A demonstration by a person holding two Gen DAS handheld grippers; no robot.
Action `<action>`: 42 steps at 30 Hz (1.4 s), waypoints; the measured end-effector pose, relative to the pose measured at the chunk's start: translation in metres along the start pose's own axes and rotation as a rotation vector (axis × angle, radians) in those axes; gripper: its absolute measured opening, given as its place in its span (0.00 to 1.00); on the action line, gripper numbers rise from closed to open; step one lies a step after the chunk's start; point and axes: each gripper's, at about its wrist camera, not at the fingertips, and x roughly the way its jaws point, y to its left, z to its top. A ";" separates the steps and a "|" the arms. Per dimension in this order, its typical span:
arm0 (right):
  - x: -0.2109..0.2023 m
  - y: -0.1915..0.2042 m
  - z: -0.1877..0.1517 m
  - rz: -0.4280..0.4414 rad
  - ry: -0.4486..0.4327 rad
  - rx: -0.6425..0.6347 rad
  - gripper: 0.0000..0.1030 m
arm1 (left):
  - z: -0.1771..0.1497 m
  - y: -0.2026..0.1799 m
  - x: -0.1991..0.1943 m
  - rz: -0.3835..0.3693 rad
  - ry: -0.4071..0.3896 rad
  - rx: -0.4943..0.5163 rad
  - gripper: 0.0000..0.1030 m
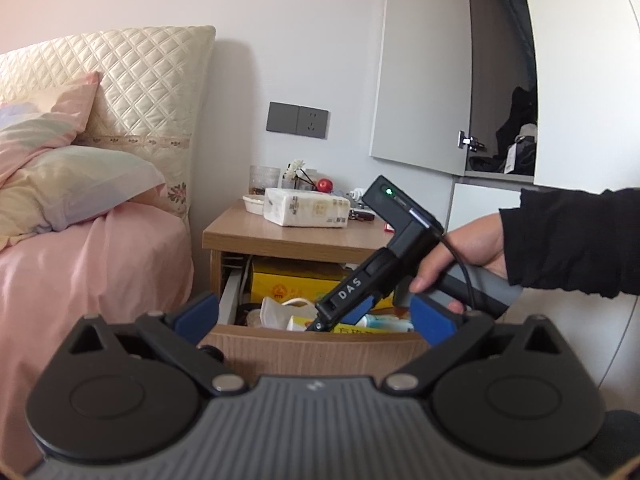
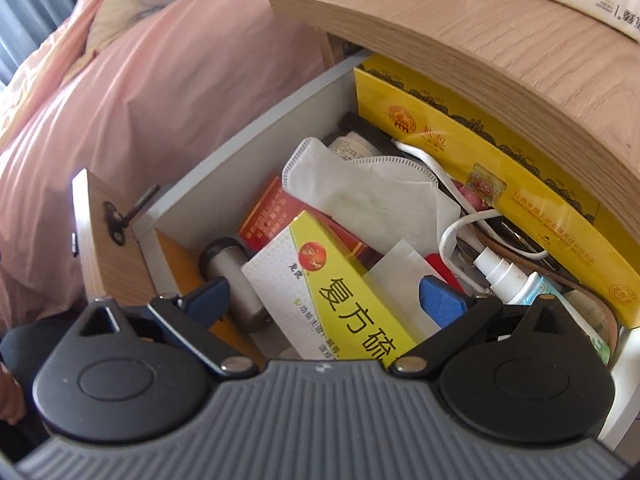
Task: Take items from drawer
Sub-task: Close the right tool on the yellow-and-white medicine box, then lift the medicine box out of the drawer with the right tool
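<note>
Right hand-held gripper (image 2: 324, 300) gapes over the medicine box (image 2: 320, 280); left hand-held gripper (image 1: 316, 314) gapes, showing nightstand (image 1: 280, 236).

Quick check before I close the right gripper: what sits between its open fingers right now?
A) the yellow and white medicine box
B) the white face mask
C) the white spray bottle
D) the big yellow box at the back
A: in the right wrist view the right gripper is open over the drawer, with the yellow and white medicine box lying between its blue fingers.
</note>
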 end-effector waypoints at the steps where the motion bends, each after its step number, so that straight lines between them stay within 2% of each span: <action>1: 0.002 0.001 0.000 -0.004 0.011 -0.007 1.00 | 0.000 0.001 -0.001 -0.003 -0.002 -0.002 1.00; 8: -0.001 -0.005 0.002 -0.063 0.066 -0.063 0.99 | 0.000 0.003 -0.007 -0.015 -0.011 -0.007 1.00; 11: -0.006 -0.004 -0.002 -0.089 0.080 -0.077 0.84 | 0.000 0.004 -0.009 -0.016 -0.012 -0.008 1.00; 13: -0.011 -0.004 -0.004 -0.093 0.084 -0.083 0.79 | 0.000 0.003 -0.009 -0.016 -0.013 -0.006 1.00; 17: -0.017 -0.007 -0.010 -0.121 0.095 -0.093 0.77 | 0.000 0.002 -0.009 -0.016 -0.013 -0.004 1.00; 19: -0.019 -0.009 -0.013 -0.136 0.107 -0.102 0.72 | 0.000 0.002 -0.008 -0.015 -0.013 -0.004 1.00; 24: -0.023 -0.012 -0.018 -0.158 0.101 -0.125 0.68 | 0.000 0.001 -0.007 -0.014 -0.009 -0.007 1.00; 31: -0.041 -0.001 -0.020 -0.205 0.084 -0.201 0.58 | 0.000 0.001 -0.004 -0.010 -0.001 -0.013 1.00; 42: -0.096 0.024 -0.003 -0.284 0.041 -0.298 0.54 | -0.001 0.005 -0.004 -0.002 0.007 -0.026 1.00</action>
